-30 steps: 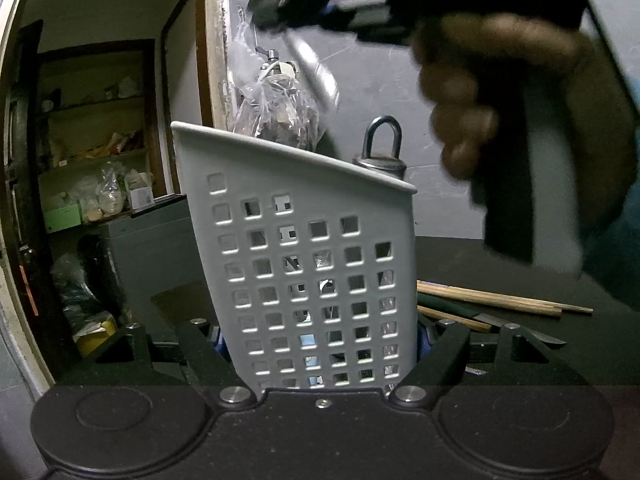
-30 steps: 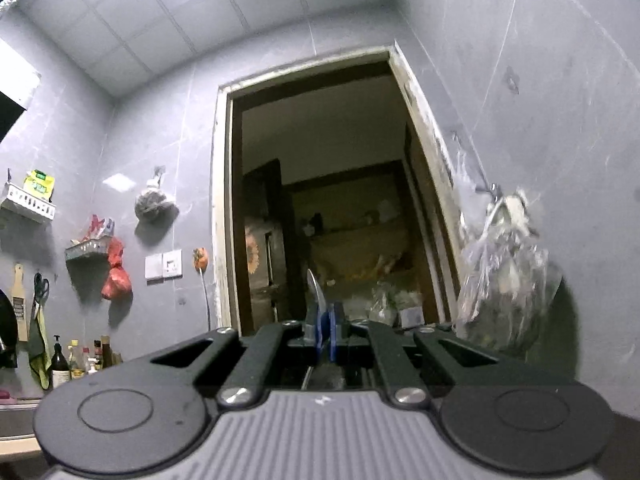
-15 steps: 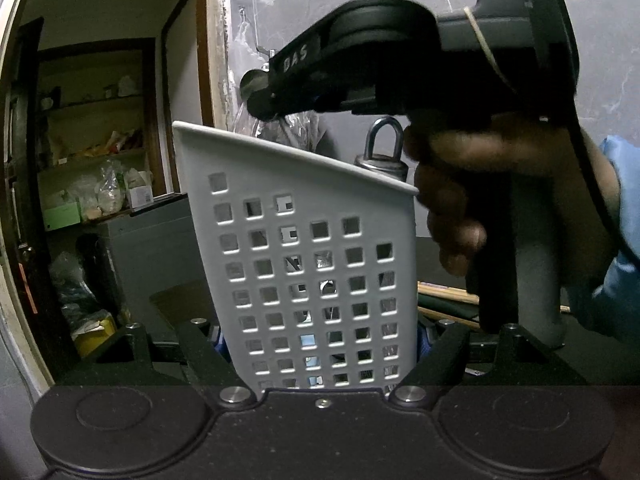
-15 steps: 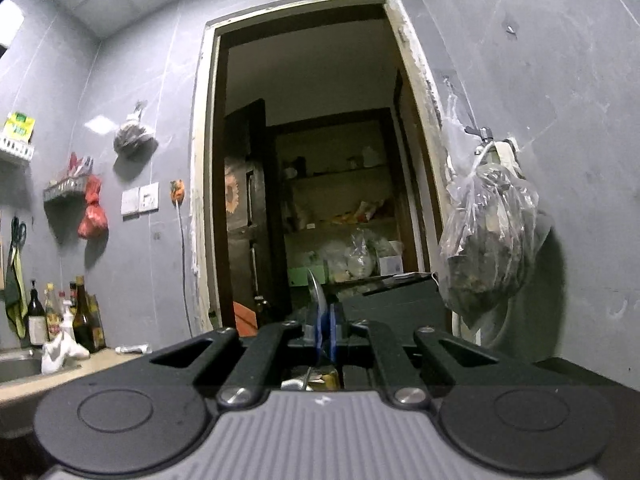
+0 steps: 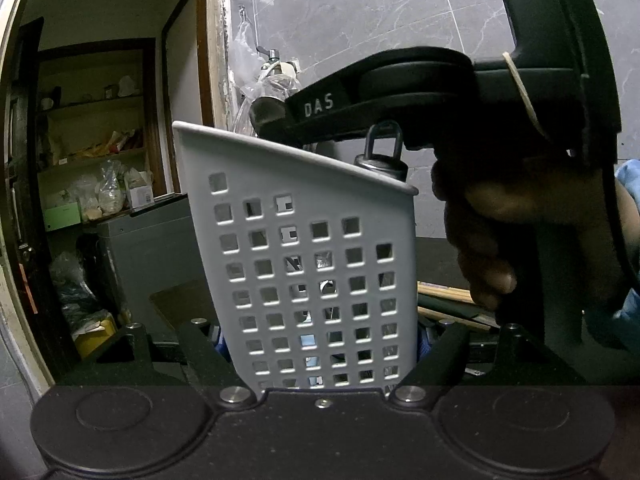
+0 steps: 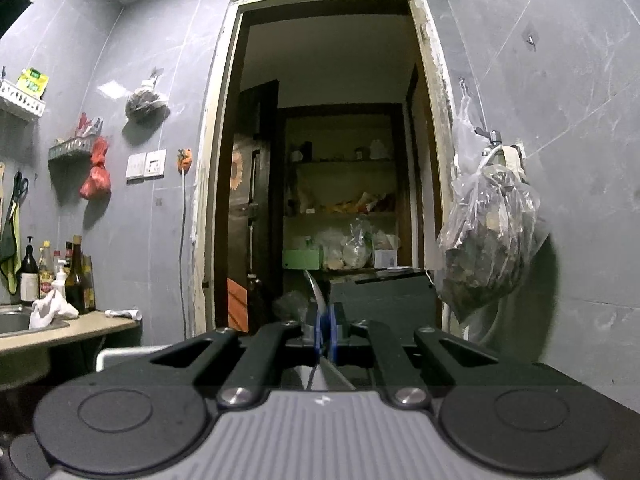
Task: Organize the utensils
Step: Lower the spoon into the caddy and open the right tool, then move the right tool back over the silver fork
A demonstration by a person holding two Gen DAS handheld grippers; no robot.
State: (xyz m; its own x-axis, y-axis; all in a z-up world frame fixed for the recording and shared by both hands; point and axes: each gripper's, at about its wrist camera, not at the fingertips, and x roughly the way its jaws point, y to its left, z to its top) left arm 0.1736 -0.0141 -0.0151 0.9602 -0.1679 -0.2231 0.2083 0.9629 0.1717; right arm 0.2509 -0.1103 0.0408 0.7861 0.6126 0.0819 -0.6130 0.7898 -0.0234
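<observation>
You're in a home kitchen. Left of your right gripper (image 6: pixel 326 334) a sink (image 6: pixel 16 322) sits in a counter with bottles (image 6: pixel 78 276); ahead, grey tiled walls (image 6: pixel 560 100) frame a doorway (image 6: pixel 332 160) to pantry shelves (image 6: pixel 340 212). A bag (image 6: pixel 490 240) hangs on the right.

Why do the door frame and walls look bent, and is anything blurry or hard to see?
Left wrist view: the fisheye lens bows the door frame; the white perforated basket is sharp, while the hand beside it is dim and soft. Right wrist view: the doorway curves too, the plastic bag casts a dark shadow on the wall, and a bright patch glares at top left.
</observation>
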